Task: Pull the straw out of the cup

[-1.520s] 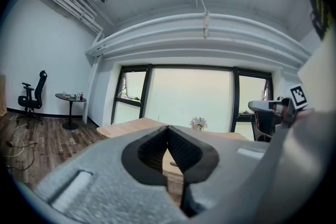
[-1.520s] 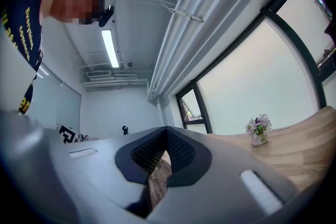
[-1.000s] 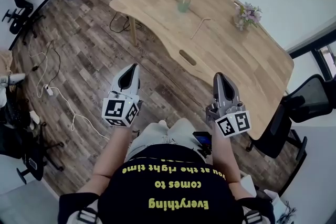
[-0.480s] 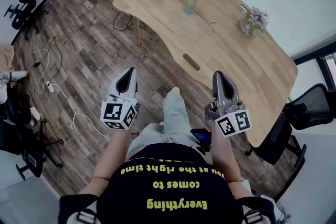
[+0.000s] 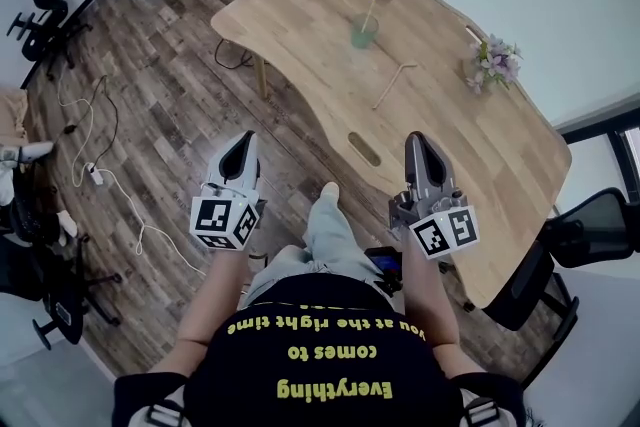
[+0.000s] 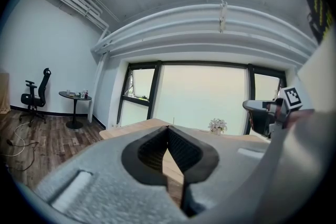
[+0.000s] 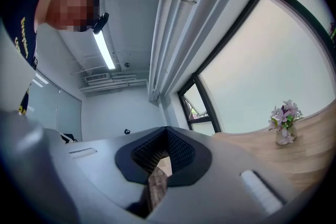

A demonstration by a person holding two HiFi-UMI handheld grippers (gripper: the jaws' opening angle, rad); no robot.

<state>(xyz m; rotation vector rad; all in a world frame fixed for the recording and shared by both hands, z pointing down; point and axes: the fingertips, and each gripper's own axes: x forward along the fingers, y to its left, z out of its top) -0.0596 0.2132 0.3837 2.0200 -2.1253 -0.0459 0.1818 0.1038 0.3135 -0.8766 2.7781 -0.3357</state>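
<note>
Wooden worktop (image 5: pixel 300 15), head view: it stands ahead of me across a stretch of plank floor, and I judge I am not yet within reach of it.
Cup (image 5: pixel 362 33), head view: a green-tinted cup stands upright towards the middle of the wood, well apart from both grippers.
Cup's contents: one straw (image 5: pixel 372 7) leans out of it towards the upper right. I cannot tell whether it holds any liquid.
Second straw (image 5: pixel 393 85): a bent one lies flat on the wood, between the cup and the flower vase (image 5: pixel 497 65).
Progress: as I read it, nothing is done. The straw sits in the cup, and the approach, the grasp and the pull are all left.
Left gripper (image 5: pixel 247 137), head view: held out in front of me over the floor.
Left gripper view: its jaws are closed tip to tip with nothing between them. The worktop edge and the vase lie beyond, and I cannot pick out the cup.
Right gripper (image 5: pixel 415 139), head view: held out beside the left one.
Right gripper view: its jaws are pressed together and empty. The vase stands on the wood at right, and cup and straw are outside this view.
</note>
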